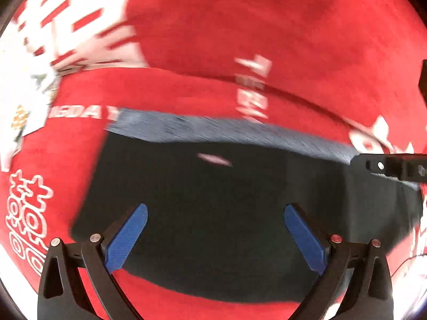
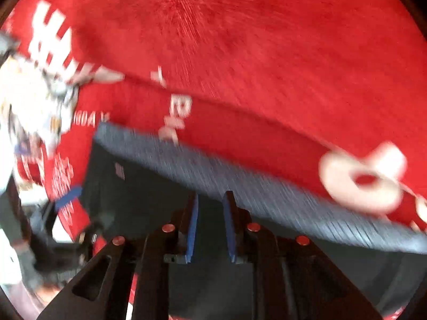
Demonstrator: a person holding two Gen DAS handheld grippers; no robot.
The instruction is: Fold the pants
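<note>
On a surface draped in a red cloth [image 1: 307, 32] with white printed lettering lie the dark pants [image 1: 213, 213], folded into a compact dark block with a grey ribbed waistband [image 1: 213, 130] along their far edge. Both views are blurred by motion.

At the left, the left tool [image 1: 215, 236] hangs above the pants pointing steeply down, its blue pads [image 1: 126, 237] spread wide with nothing between them; the pants sit directly below the gap.

To the right, the right tool [image 2: 210, 226] is over the waistband side of the same garment. Its pads [image 2: 192, 229] stand close together with a narrow gap, and no fabric is visibly caught between them, though blur makes this hard to confirm.

From the look of it, the fold is far along and both tools are free of the cloth. The risk now is a pad snagging a fabric edge while moving fast, which could drag a layer and undo the fold. A loose top layer may also spring open if left unpressed.
</note>
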